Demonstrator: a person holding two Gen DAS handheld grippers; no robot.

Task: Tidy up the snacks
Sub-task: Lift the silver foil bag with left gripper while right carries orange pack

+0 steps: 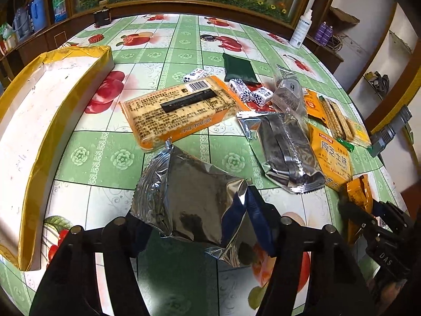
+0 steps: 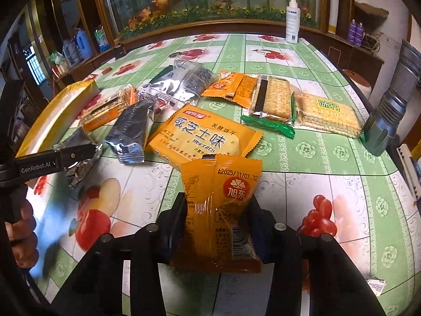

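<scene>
Left gripper (image 1: pixel 200 226): clamped on crinkled silver foil snack packet (image 1: pixel 189 197), lifted at lower centre, likely bound for the tray.
Right gripper (image 2: pixel 218 223): clamped on small orange plastic biscuit packet (image 2: pixel 221 210), lower centre.
Yellow-rimmed white cardboard tray (image 1: pixel 31 121): left edge, seemingly the collecting place.
Other snacks: scattered mid-frame on green floral tablecloth (image 1: pixel 184 42).

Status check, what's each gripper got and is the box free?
Left gripper shut on silver packet. Right gripper shut on orange packet. Yellow box open at left, nothing seen inside. Other snacks loose on table.
</scene>
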